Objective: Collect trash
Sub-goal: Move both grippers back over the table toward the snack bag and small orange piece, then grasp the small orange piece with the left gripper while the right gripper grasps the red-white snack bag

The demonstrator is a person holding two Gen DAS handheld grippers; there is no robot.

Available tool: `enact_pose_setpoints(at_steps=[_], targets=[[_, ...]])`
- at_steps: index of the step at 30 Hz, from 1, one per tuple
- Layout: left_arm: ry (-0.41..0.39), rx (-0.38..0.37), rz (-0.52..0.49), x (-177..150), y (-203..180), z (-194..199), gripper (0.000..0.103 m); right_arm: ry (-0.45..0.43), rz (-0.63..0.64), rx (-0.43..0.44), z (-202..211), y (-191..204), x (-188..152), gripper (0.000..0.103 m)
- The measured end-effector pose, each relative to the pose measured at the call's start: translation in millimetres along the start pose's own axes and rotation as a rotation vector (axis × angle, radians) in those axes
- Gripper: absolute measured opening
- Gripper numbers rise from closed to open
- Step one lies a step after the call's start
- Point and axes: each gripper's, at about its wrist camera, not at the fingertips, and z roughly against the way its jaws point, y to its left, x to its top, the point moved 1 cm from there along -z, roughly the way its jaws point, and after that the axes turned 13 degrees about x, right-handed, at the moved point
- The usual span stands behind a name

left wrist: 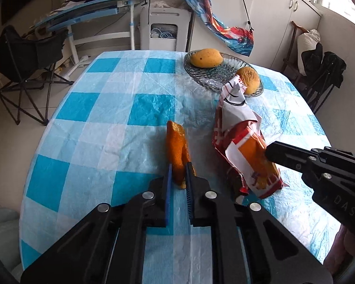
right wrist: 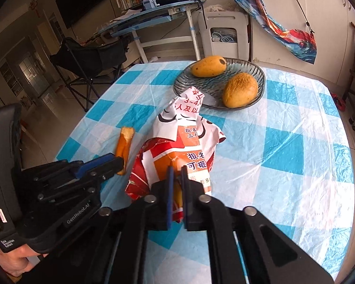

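Left gripper (left wrist: 178, 174) pinches long orange fruit peel (left wrist: 177, 146). Right gripper (right wrist: 176, 177) pinches crumpled red-white paper bag (right wrist: 177, 146) above blue-checked bench (left wrist: 106, 108).

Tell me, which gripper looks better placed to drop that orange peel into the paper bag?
Left. The left gripper is already shut on the orange peel, while the right gripper grips the paper bag beside it.
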Motion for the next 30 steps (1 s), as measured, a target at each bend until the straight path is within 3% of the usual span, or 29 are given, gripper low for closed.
enact_pose_setpoints(at_steps=[8,14,15,16,18,29,30], targets=[[-0.037,-0.093,0.044,-31.9,31.4,51.8,0.009,-0.046,0.015,0.054,27.0,36.9,-18.7,0.001],[-0.029,-0.133,0.059,-68.6,44.5,77.8,0.009,-0.087,-0.006,0.010,44.8,40.1,-32.0,0.001],[-0.030,-0.135,0.056,-73.9,46.4,81.7,0.009,-0.090,-0.018,-0.006,45.4,36.8,-32.3,0.008],[-0.032,-0.136,0.054,-79.4,48.1,85.5,0.009,-0.096,-0.024,-0.019,45.9,34.2,-31.9,0.037],[-0.030,-0.140,0.050,-88.8,51.3,90.2,0.009,-0.118,-0.021,-0.048,46.0,30.9,-28.3,0.066],[-0.001,-0.176,0.062,-90.0,48.2,87.8,0.009,-0.061,-0.067,-0.094,-12.5,0.7,4.3,0.066],[-0.001,-0.177,0.058,-88.4,46.4,87.2,0.009,-0.052,-0.074,-0.090,-18.2,-1.8,4.3,0.059]])
